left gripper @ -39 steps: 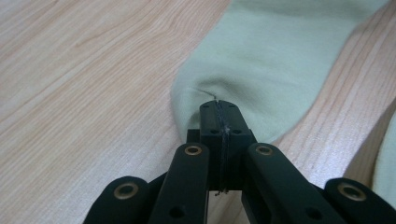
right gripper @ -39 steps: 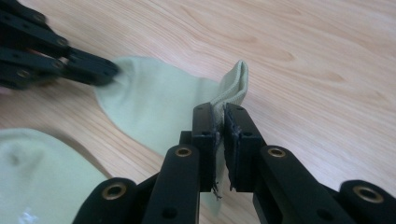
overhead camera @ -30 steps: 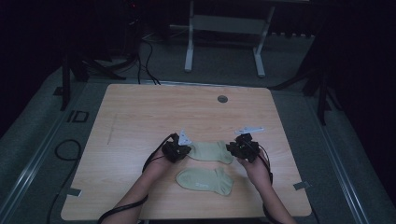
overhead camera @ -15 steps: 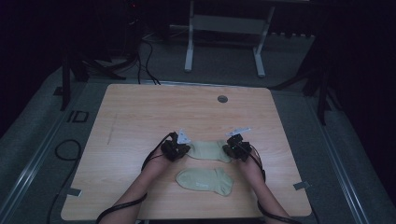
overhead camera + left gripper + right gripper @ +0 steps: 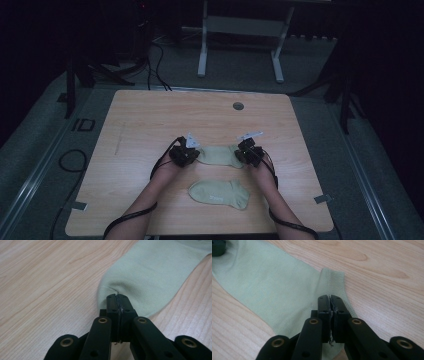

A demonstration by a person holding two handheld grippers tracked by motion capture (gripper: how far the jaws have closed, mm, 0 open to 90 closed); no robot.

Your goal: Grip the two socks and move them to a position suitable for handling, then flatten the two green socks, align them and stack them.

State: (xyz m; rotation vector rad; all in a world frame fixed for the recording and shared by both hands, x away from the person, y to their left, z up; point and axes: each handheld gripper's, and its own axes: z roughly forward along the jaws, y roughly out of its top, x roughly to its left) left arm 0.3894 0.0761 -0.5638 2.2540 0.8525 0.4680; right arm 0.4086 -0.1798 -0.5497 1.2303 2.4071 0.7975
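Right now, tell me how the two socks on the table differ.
The far sock is pinched at both ends, its toe by the left hand-held gripper and its cuff by the right hand-held gripper; the near sock lies free, touched by neither. The far sock lies straight between the grippers; the near sock lies slightly skewed, closer to the table's front edge. Both are pale green and lie flat.

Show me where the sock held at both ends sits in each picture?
High view: the far sock lies mid-table, between both hand-held grippers.
Left gripper view: upper right, toe end pinched.
Right gripper view: upper left, ribbed cuff pinched.
Shared landmark: the wooden table.
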